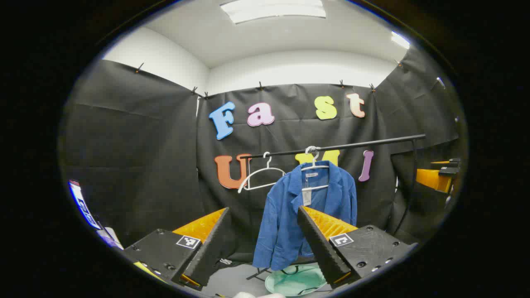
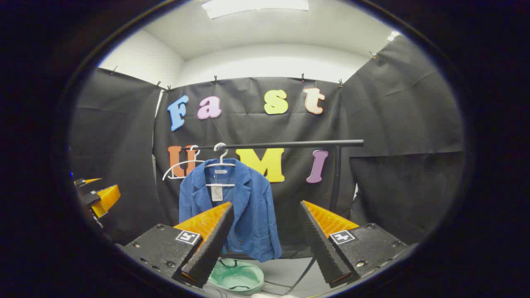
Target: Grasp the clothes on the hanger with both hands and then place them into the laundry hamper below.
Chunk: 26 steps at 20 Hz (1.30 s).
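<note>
A blue jacket hangs on a white hanger from a black rail. Below it on the floor sits a pale green laundry hamper. My left gripper is open and well short of the jacket, with nothing between its fingers. In the right gripper view the jacket hangs left of centre, above the hamper. My right gripper is also open and empty, some way back from the jacket. Each gripper shows at the edge of the other's view: the right gripper and the left gripper.
An empty white hanger hangs on the rail left of the jacket. The rack's upright post stands right of the jacket, with its feet and cables on the floor by the hamper. Black cloth walls close the booth on three sides.
</note>
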Available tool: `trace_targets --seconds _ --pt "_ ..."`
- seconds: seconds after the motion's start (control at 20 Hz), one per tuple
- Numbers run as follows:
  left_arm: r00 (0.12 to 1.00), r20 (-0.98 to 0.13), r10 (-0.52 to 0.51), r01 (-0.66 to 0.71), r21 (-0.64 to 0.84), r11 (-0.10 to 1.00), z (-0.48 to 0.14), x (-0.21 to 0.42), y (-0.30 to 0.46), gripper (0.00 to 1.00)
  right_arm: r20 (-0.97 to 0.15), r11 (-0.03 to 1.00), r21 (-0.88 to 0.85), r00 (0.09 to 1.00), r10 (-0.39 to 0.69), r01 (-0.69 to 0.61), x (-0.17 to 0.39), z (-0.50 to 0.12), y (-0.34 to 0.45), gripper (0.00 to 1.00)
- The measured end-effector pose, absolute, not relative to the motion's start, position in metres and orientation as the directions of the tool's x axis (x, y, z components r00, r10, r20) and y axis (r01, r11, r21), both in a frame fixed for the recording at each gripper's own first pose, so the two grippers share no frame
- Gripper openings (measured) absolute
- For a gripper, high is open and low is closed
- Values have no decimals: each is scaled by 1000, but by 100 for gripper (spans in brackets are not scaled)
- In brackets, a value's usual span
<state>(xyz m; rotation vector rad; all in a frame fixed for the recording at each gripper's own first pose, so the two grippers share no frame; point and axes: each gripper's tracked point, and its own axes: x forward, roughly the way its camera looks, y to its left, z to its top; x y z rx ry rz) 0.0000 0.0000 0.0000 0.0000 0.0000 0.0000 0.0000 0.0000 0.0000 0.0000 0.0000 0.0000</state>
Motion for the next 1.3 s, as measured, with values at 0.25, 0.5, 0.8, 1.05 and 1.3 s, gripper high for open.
trace_targets --seconds 0.25,0.5,0.8,1.05,1.3 --pt "999 -1 -34 34 -12 999 3 -4 -7 98 2 1000 3 1000 -13 13 -8 1 -2 99" --pt "999 2 -42 42 -28 999 7 -7 -6 99 -4 1000 -6 1000 -18 18 -12 -2 0 99" --pt "998 -6 -65 65 -42 997 -1 9 -18 99 -32 1000 -21 999 -1 1 3 -15 5 99" --pt "994 1 -110 110 -57 992 -13 46 -51 100 -60 997 -46 996 64 -67 48 -36 16 99" --pt "994 23 -110 111 -61 992 -25 100 -79 100 -97 990 -37 987 128 -133 118 -61 22 100"
